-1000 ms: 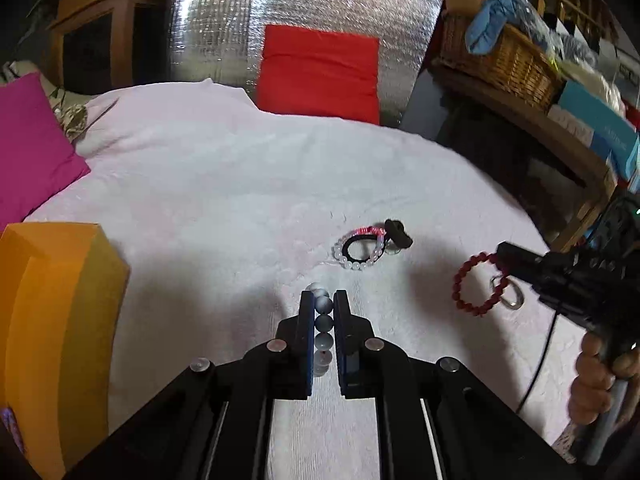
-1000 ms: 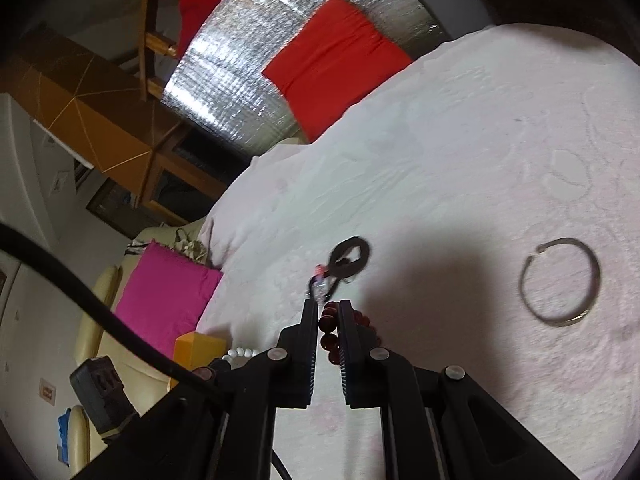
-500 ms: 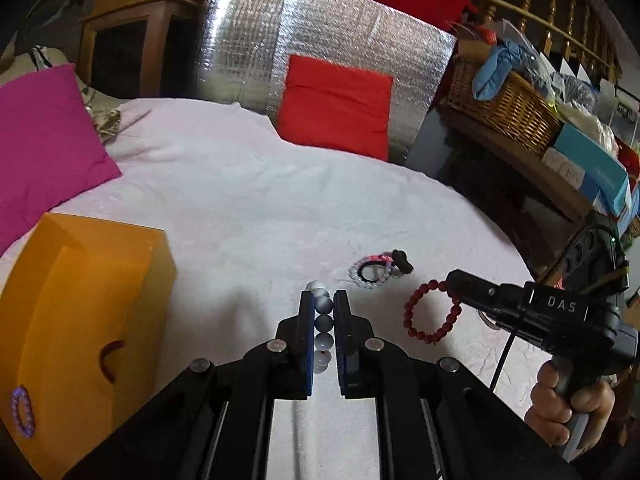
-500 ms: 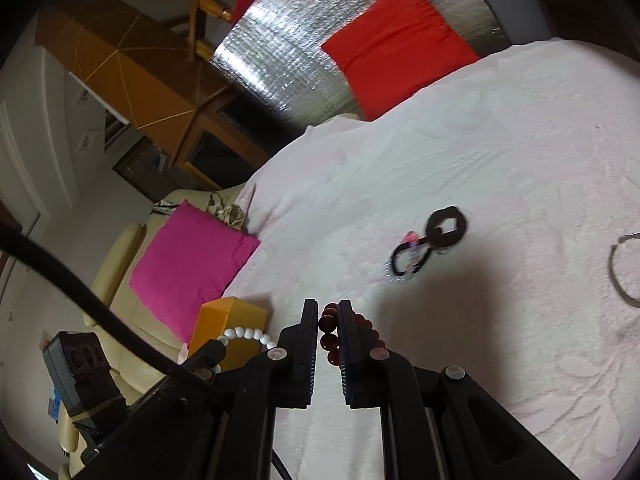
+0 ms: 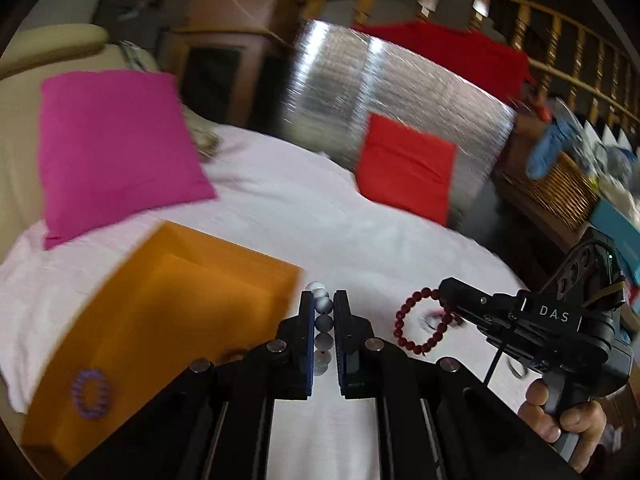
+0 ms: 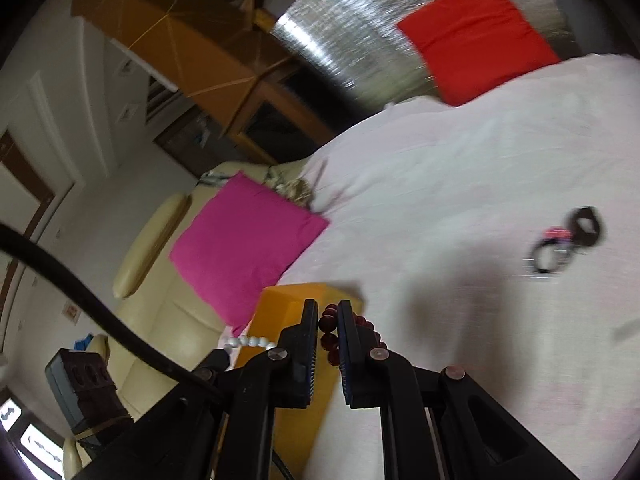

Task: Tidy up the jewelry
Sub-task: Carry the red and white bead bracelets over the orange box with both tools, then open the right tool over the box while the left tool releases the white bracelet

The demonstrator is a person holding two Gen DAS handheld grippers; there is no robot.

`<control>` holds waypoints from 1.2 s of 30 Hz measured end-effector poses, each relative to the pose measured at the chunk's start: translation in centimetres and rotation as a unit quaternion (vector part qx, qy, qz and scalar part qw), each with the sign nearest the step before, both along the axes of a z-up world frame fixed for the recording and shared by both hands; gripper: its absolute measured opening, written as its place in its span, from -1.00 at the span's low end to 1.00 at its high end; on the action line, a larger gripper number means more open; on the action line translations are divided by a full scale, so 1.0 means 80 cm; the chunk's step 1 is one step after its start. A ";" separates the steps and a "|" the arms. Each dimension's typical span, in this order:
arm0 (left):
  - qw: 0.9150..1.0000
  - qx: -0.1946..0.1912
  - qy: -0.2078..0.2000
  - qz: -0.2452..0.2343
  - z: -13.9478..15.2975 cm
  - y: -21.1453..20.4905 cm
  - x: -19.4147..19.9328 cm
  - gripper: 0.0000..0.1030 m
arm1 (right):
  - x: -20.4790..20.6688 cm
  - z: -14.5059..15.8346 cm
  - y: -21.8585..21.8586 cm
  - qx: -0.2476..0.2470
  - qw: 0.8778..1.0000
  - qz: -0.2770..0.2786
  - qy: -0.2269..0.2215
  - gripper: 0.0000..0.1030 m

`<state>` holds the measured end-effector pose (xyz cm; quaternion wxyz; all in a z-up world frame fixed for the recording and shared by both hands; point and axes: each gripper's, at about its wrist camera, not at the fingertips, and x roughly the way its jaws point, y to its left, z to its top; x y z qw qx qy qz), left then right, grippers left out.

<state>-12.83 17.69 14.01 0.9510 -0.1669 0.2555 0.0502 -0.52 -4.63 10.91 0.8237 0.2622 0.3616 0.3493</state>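
My left gripper [image 5: 323, 312] is shut on a bracelet of grey-white beads [image 5: 323, 322], held just right of the open orange box [image 5: 168, 312]. A purple bead bracelet [image 5: 90, 393] lies in the box's near left corner. In the left wrist view, my right gripper [image 5: 442, 294] comes in from the right, with a dark red bead bracelet [image 5: 416, 322] hanging from it. In the right wrist view, my right gripper [image 6: 328, 318] is shut on that red bracelet [image 6: 329, 330], above the orange box [image 6: 296, 300]. The white beads [image 6: 248, 342] show at the left gripper's tip.
A white cloth [image 5: 360, 240] covers the round table. A black, pink and clear bracelet cluster [image 6: 564, 240] lies farther out on it. A pink cushion [image 5: 112, 152], a red cushion [image 5: 404, 168], a silver foil panel [image 5: 384, 92] and a wicker basket [image 5: 556, 188] surround the table.
Both grippers have swung left and risen a little, each carrying its bracelet. The orange box has come from the left edge to just beside the left gripper's tips. The bracelet cluster has fallen behind.
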 end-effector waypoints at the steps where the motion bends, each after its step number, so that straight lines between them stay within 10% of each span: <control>1: 1.000 0.002 0.000 0.013 0.000 0.012 -0.004 -0.82 | 0.000 0.004 0.019 -0.001 1.000 0.009 -0.002 -0.79; 8: 0.993 -0.016 0.072 0.096 -0.041 0.105 -0.007 -0.82 | 0.003 0.011 0.137 -0.025 0.997 0.072 -0.002 -0.79; 20: 0.974 -0.032 0.208 0.085 -0.115 0.119 0.026 -0.81 | 0.037 -0.050 0.283 -0.142 0.982 0.122 0.036 -0.79; 23: 0.971 -0.028 0.223 0.087 -0.118 0.117 0.025 -0.79 | 0.046 -0.064 0.284 -0.162 0.979 0.110 0.051 -0.72; 28: 0.967 -0.024 0.226 0.112 -0.114 0.121 0.021 -0.11 | 0.052 -0.056 0.261 -0.156 0.983 0.081 0.043 -0.72; 36: 0.977 0.046 0.161 0.134 -0.077 0.089 0.015 0.15 | 0.030 -0.017 0.181 -0.145 0.989 0.034 -0.005 -0.72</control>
